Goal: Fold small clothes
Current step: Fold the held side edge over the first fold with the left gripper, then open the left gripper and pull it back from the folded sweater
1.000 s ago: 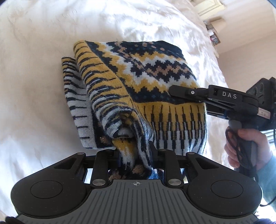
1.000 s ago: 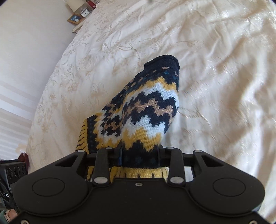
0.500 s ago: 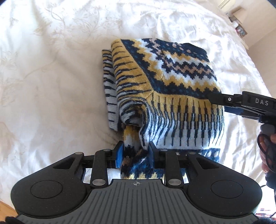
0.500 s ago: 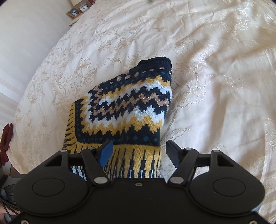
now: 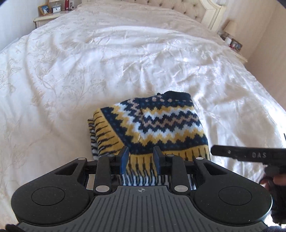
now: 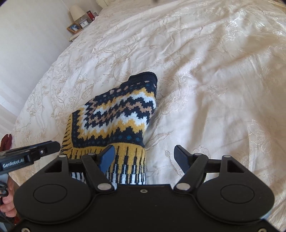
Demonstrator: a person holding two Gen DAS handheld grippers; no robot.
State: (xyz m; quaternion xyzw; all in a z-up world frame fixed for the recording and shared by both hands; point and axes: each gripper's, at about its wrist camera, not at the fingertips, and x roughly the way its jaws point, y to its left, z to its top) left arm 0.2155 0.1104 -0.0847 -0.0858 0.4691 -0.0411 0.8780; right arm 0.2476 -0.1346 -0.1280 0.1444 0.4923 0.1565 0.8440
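Observation:
A knitted sweater [image 5: 160,125] in navy, yellow and white zigzags lies folded flat on the cream bedspread [image 5: 107,62]. My left gripper [image 5: 140,157] hovers low over its near hem. The fingers stand a little apart and the striped hem runs unbroken between them, so nothing is pinched. In the right wrist view the sweater [image 6: 121,116] reaches up to the left. My right gripper [image 6: 143,155] is wide open over its right edge and the bare cover. Each gripper shows from the side in the other's view: the right gripper [image 5: 216,151], the left gripper [image 6: 53,146].
The embroidered bedspread [image 6: 214,89] spreads wide beyond the sweater. A padded headboard [image 5: 178,7] closes the far end. Bedside tables stand at both sides, one with frames and a clock [image 5: 50,14], one with small items [image 5: 232,44]. A hand [image 6: 7,196] holds the left gripper's handle.
The right gripper opened and let go of the sweater. The left gripper laid down the bunched fold, drew back and tilted up. The sweater now rests flat.

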